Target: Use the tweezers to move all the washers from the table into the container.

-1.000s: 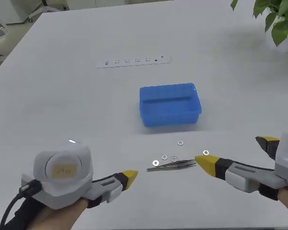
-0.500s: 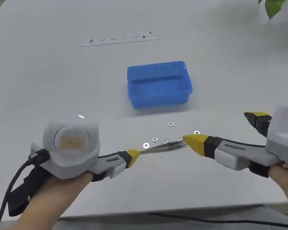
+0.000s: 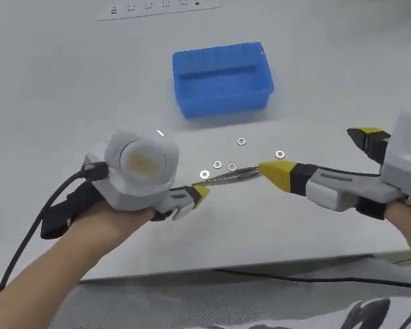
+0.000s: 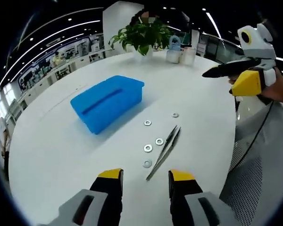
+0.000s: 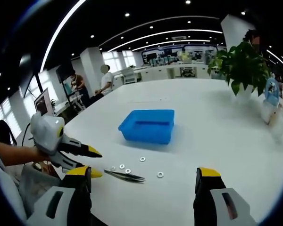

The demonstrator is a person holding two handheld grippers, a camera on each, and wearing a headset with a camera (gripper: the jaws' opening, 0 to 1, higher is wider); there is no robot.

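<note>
**Open-plan hall around a white bench**

The white bench (image 3: 68, 75) is broad, glossy and round-edged. A white power strip (image 3: 157, 7) lies near its far side. A potted plant (image 5: 243, 63) stands at its far edge, small pale vessels (image 4: 185, 55) beside it. Beyond the bench are a white column (image 5: 92, 63), desks and standing people (image 5: 106, 77). Above it, curved light strips (image 5: 170, 32) and spot lamps cross a dark ceiling. A black cable (image 3: 294, 278) runs below its near edge.

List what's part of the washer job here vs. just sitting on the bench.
Job:
- tweezers, lying on the table
- five washers, loose around the tweezers
- blue container
- left gripper and right gripper, fingers apart on both

Lying about:
- power strip
- potted plant
</note>
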